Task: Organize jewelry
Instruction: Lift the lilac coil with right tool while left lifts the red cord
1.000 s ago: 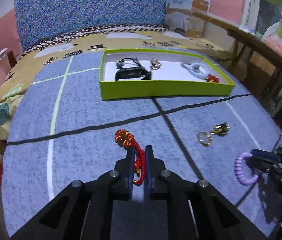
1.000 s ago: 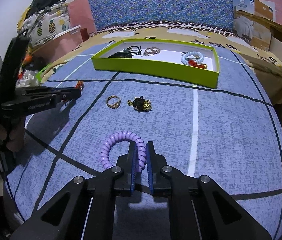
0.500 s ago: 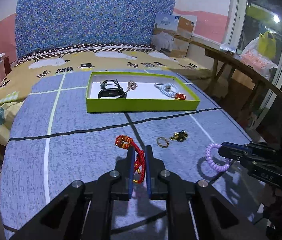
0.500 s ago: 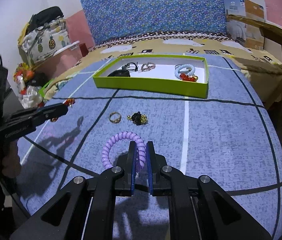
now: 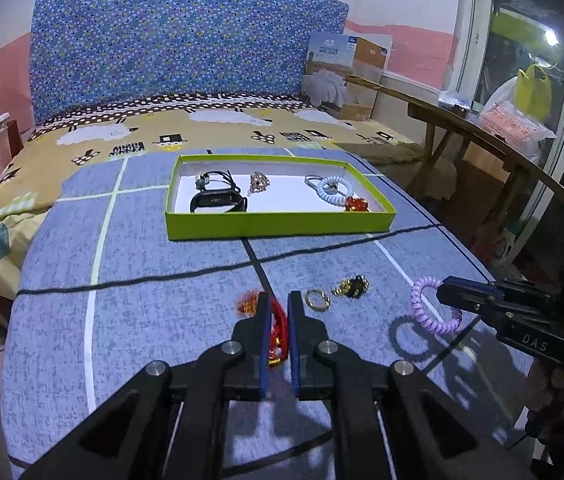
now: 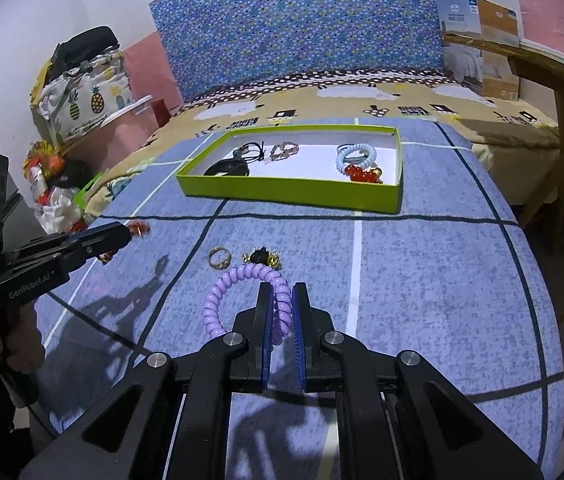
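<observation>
My left gripper is shut on a red beaded bracelet and holds it above the blue cloth. My right gripper is shut on a purple spiral hair tie, also lifted; it shows in the left wrist view. A green tray lies further back with a black band, a pink chain, a pale blue spiral tie and red beads. A gold ring and a gold-black charm lie on the cloth between the grippers.
The blue cloth has white and black lines and covers a table in front of a bed. A wooden bench stands on the right. Bags and boxes stand on the left.
Both grippers have risen and pulled back with their items. The tray now looks further away. The shadows on the cloth have grown.
</observation>
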The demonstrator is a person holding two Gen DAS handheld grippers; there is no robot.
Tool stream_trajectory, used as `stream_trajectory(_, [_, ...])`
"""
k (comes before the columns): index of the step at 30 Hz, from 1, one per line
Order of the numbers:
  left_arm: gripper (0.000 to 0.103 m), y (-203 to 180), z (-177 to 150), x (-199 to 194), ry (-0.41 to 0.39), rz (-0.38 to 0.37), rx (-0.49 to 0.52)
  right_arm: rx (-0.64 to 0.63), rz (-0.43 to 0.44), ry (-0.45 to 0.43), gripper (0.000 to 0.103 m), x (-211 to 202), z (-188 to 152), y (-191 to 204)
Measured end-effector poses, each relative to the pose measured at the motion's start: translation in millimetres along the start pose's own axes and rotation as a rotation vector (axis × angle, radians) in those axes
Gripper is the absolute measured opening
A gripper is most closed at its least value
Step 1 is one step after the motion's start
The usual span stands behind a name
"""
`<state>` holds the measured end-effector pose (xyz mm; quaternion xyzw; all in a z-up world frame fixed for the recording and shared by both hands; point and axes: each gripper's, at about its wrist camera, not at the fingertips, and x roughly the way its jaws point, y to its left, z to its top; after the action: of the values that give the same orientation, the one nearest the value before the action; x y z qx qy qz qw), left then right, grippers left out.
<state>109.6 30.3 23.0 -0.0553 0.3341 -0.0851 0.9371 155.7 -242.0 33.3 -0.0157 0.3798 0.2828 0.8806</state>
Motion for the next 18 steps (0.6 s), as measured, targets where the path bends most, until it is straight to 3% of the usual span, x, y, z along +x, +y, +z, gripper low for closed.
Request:
stream_trajectory(11, [0.001,7.5,16.4,8.5,-0.021,-0.006,0.013,-0.001,-0.007,-0.017,0.009,9.5,19.1,-7.8])
stream_trajectory(14, [0.001,11.5,13.4,2.9,-0.009,-0.045,0.016,-0.002,-0.001,-0.012,0.009,10.5,17.4,-7.3])
stream_trajectory(17, [0.007,13.3,8.1,3.3,0.017,-0.037,0.013,0.000,0.005,-0.008,0.009,12.4,16.2,-6.9])
stream_trajectory(18, [0.019,13.0,5.5,4.9,0.028,-0.030,0.011,0.001,0.008,-0.007,0.009,12.9,16.0,-6.8])
